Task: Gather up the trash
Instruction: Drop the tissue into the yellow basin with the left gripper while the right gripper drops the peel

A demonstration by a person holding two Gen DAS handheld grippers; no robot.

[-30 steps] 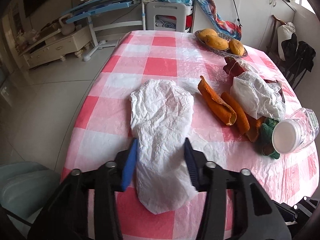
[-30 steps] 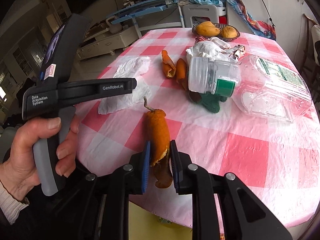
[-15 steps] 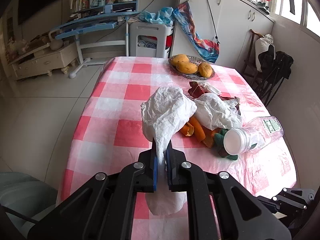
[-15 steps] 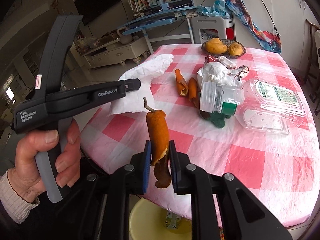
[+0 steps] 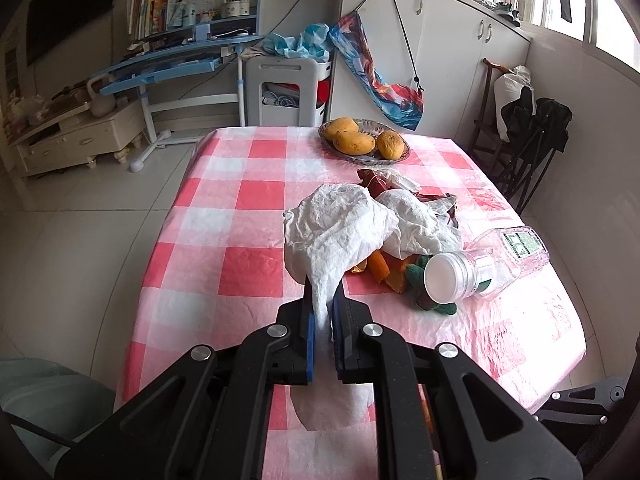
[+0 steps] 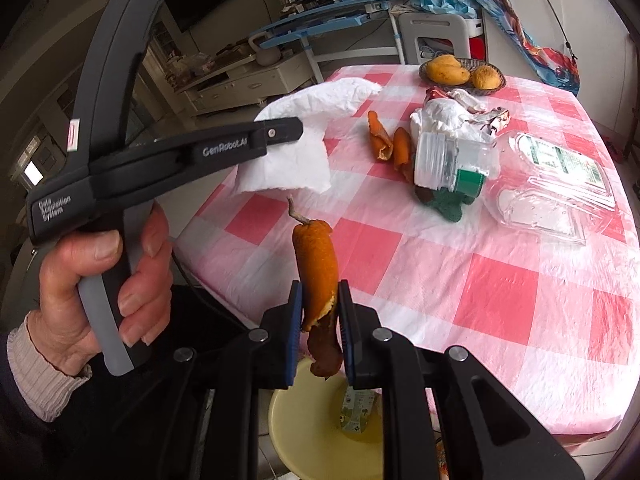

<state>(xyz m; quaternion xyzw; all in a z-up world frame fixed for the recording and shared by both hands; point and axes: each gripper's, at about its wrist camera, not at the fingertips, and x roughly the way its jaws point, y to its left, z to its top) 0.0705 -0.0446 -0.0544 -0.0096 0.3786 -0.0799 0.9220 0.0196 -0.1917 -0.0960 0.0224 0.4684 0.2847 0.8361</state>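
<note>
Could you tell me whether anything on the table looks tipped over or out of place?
Yes: a clear plastic jar lies on its side beside scattered orange peels and a crumpled white tissue on the checked tablecloth.

In the right wrist view, the side of the left hand-held gripper carries white lettering reading "GenRobot.AI" along its arm. Lower on the same tool, toward eight o'clock, its body reads "Data Acquisition System" in three short lines. The green-and-white label on the clear plastic bottle on the surface has print too small to read.
</note>
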